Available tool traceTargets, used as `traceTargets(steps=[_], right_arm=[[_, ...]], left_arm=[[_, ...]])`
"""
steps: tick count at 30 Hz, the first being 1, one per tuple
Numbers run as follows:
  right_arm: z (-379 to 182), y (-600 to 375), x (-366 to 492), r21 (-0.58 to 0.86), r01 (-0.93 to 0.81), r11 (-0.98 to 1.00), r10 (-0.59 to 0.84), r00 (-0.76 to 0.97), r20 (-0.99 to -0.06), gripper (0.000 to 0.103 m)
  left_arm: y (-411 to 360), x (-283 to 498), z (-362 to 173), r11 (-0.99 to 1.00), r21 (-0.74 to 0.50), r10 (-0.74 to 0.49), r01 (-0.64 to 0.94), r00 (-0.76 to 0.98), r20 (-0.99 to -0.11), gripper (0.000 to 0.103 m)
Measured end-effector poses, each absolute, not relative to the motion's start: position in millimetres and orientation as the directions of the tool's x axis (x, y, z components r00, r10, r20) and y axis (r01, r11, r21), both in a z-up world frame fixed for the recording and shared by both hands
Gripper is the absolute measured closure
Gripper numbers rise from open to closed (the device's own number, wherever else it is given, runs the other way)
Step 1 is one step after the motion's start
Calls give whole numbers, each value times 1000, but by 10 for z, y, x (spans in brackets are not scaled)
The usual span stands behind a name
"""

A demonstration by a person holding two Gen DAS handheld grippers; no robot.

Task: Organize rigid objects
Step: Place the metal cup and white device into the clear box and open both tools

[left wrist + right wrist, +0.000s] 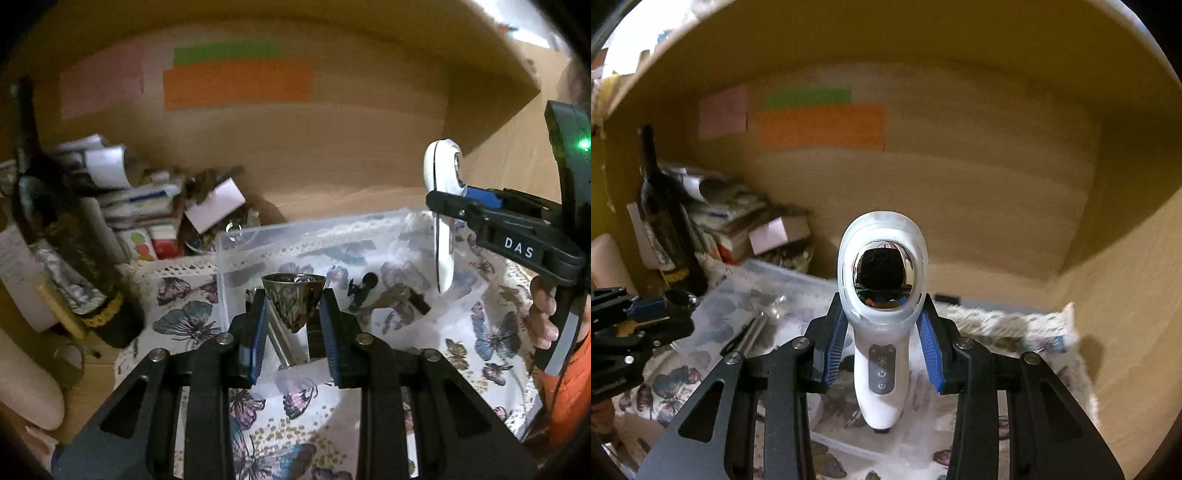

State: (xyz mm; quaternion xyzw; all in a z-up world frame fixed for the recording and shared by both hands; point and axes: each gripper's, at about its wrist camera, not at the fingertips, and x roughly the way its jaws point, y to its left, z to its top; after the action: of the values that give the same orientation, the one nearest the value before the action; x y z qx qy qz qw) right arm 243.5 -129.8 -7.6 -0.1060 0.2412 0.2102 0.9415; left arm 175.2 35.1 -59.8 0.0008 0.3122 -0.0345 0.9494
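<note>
White plastic handheld device with chrome oval head [882, 314], one, pinched upright in right gripper [882, 343] above clear plastic bin [258, 236]. One embossed metal cone cup [294, 301] clamped between left gripper [293, 325] pads, over same bin. Butterfly-print cloth [184, 317] on counter, wood-panelled alcove, one dark bottle [44, 221] left.

wall: tan board [332, 147] | cloth: butterfly print [184, 317]; dim light
</note>
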Motion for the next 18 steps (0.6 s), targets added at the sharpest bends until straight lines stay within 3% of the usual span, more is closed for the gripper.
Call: traceTargets(steps=[7, 18], right_arm=[[-375, -1121, 2618, -58, -503, 862, 369, 702, -609, 69], [-671, -951, 2771, -59, -542, 838, 353, 621, -700, 69]], left_arm=[[398, 2054, -843, 997, -40, -73, 62, 751, -656, 75], [329, 2195, -938, 996, -18, -76, 86, 745, -662, 75]])
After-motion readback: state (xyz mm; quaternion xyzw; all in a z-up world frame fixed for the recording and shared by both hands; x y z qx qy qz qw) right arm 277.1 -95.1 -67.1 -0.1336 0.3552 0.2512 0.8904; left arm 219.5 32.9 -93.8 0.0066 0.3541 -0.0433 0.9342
